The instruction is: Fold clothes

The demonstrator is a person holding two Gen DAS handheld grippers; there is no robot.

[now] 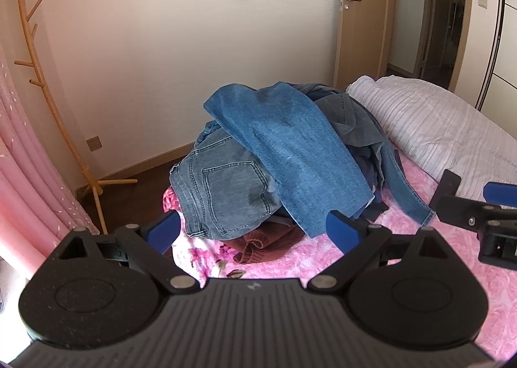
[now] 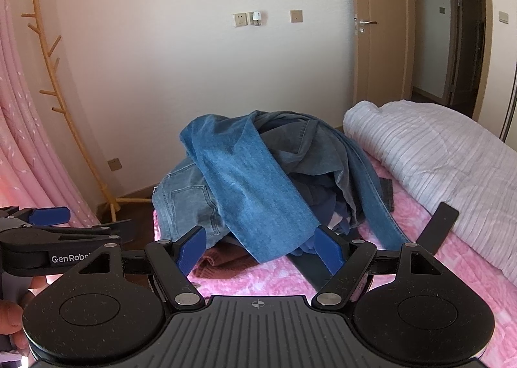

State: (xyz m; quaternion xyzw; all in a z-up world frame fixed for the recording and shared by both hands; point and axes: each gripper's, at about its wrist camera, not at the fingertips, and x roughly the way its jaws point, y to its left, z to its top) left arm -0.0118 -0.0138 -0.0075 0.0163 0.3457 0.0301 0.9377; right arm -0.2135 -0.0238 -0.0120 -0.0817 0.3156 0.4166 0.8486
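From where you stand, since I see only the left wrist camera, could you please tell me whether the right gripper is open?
Observer: Yes. The right gripper is open, with its blue pads spread wide and nothing between them, pointing at the jeans pile.
Operator: Thank you. Can you see what is holding my left gripper?
Observer: A hand shows at the lower left edge of the right wrist view, below the left gripper.
Operator: Is there any marking on its side?
Observer: Yes, white lettering on its black side reads "GenRobo", cut off by the right gripper's arm.
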